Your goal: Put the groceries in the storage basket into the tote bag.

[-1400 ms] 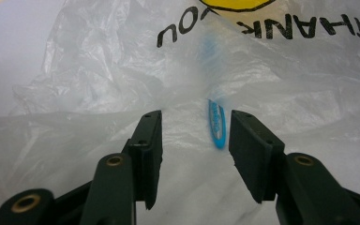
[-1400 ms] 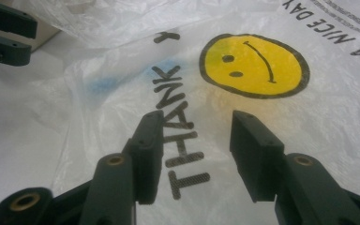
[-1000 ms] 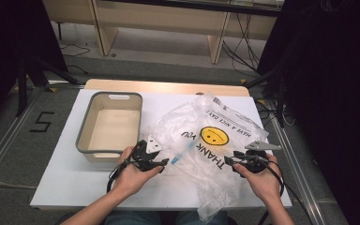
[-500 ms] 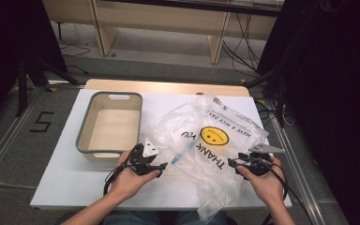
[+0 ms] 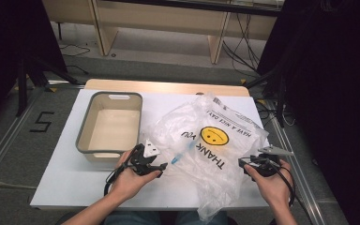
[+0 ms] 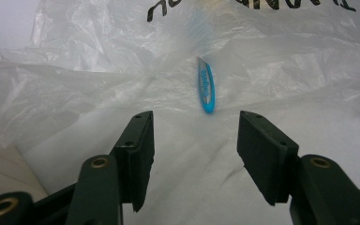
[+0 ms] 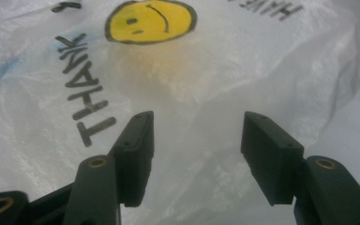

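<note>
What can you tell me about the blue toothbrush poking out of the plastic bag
The toothbrush has a blue and silver handle with lettering too blurred to read. Its handle end sticks out of the crumpled clear plastic bag; the rest shows hazily through the film. It lies flat on the white table, just ahead of the open left claw, untouched.

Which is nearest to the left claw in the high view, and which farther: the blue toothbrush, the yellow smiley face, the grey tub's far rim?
From the left claw:
1. Blue toothbrush, just ahead of its tips, inside the plastic bag.
2. Yellow smiley face, farther toward the right, printed on the bag.
3. Grey tub's far rim, farthest, at the table's back left.
</note>
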A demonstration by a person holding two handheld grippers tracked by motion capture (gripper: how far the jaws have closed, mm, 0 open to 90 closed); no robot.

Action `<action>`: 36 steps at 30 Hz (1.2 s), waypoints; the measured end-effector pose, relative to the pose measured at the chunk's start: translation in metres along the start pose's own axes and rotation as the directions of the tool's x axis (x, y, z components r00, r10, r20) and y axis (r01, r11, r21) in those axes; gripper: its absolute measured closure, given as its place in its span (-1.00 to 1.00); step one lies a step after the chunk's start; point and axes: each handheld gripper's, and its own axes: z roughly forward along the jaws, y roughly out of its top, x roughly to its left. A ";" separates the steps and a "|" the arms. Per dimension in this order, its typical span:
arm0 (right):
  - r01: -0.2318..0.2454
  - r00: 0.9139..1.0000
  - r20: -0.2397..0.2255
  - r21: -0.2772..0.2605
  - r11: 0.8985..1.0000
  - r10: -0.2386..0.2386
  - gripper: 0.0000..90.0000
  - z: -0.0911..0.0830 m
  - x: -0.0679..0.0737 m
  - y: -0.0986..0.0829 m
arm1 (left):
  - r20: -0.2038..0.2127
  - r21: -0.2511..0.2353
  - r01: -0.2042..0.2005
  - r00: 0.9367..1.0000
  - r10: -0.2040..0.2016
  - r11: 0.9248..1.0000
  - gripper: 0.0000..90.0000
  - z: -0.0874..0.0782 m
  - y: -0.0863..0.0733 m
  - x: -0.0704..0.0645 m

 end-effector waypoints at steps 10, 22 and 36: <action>-0.087 0.996 -0.014 0.155 0.984 0.090 -0.04 0.001 0.005 -0.009 | -0.003 0.007 -0.007 1.000 0.007 1.000 0.03 0.000 0.000 0.000; -0.106 0.992 -0.033 0.339 0.935 0.124 0.56 0.004 0.014 -0.020 | 0.000 0.009 -0.012 1.000 0.012 1.000 0.03 0.001 0.000 -0.002; -0.072 0.996 -0.031 0.364 0.929 0.089 1.00 0.010 0.004 -0.014 | 0.000 0.007 -0.012 1.000 0.012 1.000 0.03 0.001 0.001 -0.002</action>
